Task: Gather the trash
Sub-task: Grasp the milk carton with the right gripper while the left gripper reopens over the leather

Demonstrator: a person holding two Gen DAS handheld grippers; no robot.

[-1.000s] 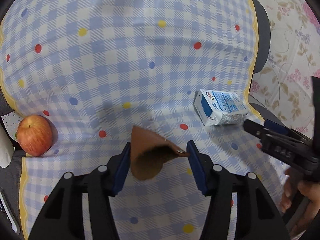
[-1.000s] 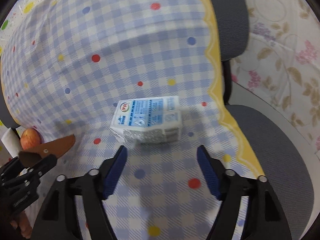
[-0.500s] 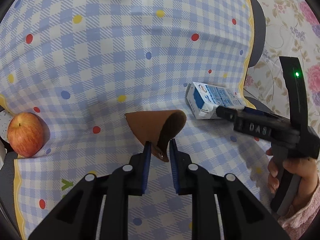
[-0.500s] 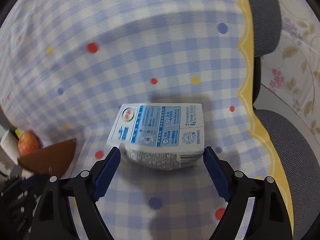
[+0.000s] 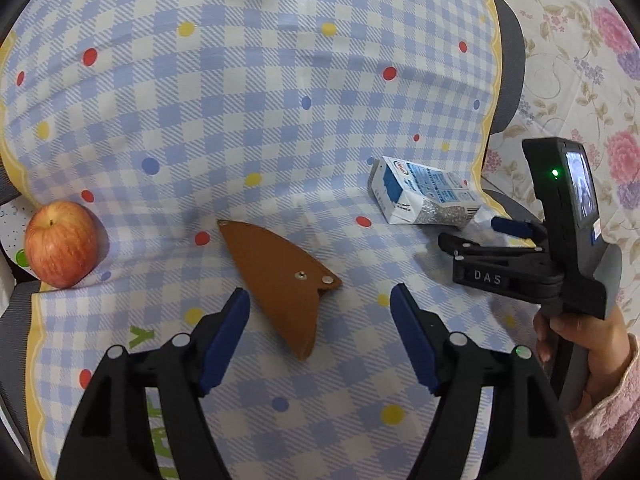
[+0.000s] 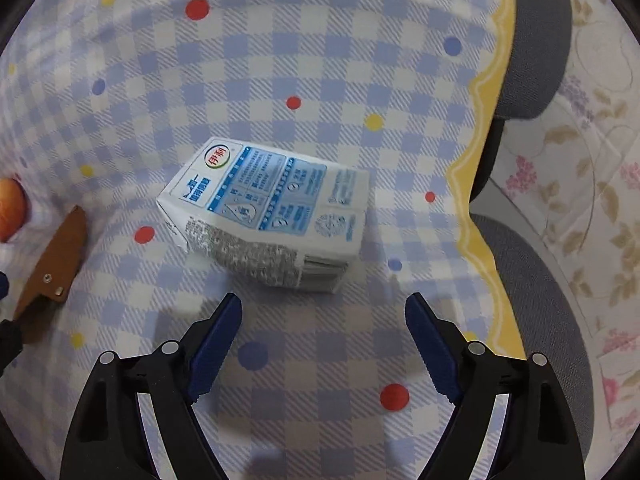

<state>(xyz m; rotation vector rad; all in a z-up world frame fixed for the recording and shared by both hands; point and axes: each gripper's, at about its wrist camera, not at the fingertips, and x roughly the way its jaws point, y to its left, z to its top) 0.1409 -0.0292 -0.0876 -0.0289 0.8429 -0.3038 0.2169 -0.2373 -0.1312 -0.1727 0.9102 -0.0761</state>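
Observation:
A brown leather pouch [image 5: 280, 280] lies flat on the checked tablecloth [image 5: 240, 100], just ahead of my open, empty left gripper [image 5: 320, 308]. It also shows at the left edge of the right wrist view [image 6: 56, 256]. A white and blue milk carton [image 6: 272, 212] lies on its side just ahead of my open, empty right gripper [image 6: 324, 320]. In the left wrist view the carton [image 5: 424, 196] lies at the right, with the right gripper [image 5: 472, 236] just short of it, held by a hand.
A red apple [image 5: 60, 244] sits near the cloth's left edge, and shows at the left edge of the right wrist view [image 6: 10, 208]. The yellow cloth border [image 6: 476, 208] ends over grey chairs [image 6: 532, 292]. A floral floor [image 5: 580, 60] lies to the right.
My left gripper closed on the pouch, then opened and let it go; the pouch now lies flat. My right gripper had the carton between its jaws, then drew back slightly, still open.

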